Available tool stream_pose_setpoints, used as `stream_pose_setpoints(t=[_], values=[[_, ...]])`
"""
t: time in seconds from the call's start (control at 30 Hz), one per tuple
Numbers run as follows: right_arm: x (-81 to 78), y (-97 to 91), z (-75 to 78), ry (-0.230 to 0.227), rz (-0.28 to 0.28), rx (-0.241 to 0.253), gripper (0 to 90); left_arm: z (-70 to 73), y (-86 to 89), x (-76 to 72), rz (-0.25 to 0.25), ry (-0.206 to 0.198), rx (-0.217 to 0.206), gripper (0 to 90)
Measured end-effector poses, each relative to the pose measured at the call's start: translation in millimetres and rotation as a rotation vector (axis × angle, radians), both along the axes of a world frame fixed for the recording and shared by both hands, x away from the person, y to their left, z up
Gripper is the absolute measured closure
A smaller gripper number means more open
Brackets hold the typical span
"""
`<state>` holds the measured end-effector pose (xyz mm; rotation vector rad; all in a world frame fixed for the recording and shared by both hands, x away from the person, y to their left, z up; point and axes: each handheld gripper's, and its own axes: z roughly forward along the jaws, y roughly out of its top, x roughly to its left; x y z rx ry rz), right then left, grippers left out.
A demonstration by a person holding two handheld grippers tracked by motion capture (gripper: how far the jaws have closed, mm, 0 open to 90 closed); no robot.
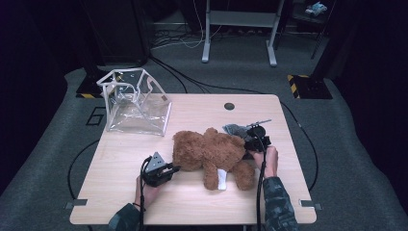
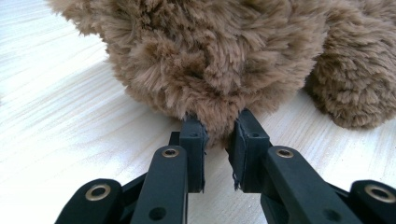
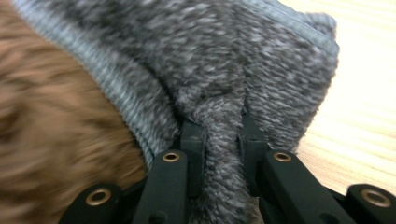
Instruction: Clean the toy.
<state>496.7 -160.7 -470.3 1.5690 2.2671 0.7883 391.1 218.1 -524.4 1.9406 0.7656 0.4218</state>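
The brown plush bear (image 1: pixel 211 153) lies sprawled near the middle of the desk (image 1: pixel 125 159), a white tag showing by one of its legs. A grey knitted garment (image 3: pixel 261 65), something like a small hat or jumper, sits at the bear's right-hand end, partly over the fur, with its ribbed hem running along the brown plush in the right gripper view.

The right claw (image 3: pixel 219 140) is pinching a fold of that grey knit between its pads, the fabric bunched tight in the narrow gap. The left claw (image 2: pixel 218 135) is pressed onto a tuft of the bear's fur at its other end, low against the desk, apparently steadying the toy while the garment is worked on or off.

From where I stand, the weak point is the left hold: it has only a small pinch of pile, so a firm tug from the right side could pull the fur free and drag the whole bear across the desk. The knit could also stretch or slip out of the right claw if the hem catches on a limb. I cannot tell how much of the bear is inside the garment.

Farther off, a clear plastic bag (image 1: pixel 137 103) with white trim stands open at the desk's far left corner, well apart from both hands.
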Motion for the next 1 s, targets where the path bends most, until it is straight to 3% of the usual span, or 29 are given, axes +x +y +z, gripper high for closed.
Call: stream_pose_setpoints(t=[0.1,0.23,0.37,0.57,0.7,0.83,1.0], values=[[1.9,-3.6,-0.4,-0.016,-0.025,-0.054,77.3,0.1,0.0,-0.1,-0.002,0.006,-0.001,76.4],[5.7,-21.5,-5.8,0.008,-0.107,-0.132,77.1,0.3,0.5,0.2,-0.004,0.001,0.004,76.4],[-2.2,-39.5,-1.9,0.015,-0.132,-0.060,77.1,0.1,-0.1,-0.1,0.000,0.007,-0.002,76.4],[-33.2,-32.3,39.1,-0.087,-0.069,-0.024,77.1,0.2,-0.3,-0.1,0.000,0.007,0.002,76.4],[-44.2,-18.7,56.7,-0.112,-0.003,0.008,77.1,0.1,-0.4,-0.2,0.001,0.007,0.002,76.4],[-43.1,-0.9,47.0,-0.072,0.052,-0.016,77.3,0.0,-0.4,-0.2,0.003,0.004,0.000,76.4],[-31.2,4.9,23.7,-0.021,0.046,-0.029,77.6,0.1,0.0,-0.1,0.002,0.006,-0.001,76.4]])
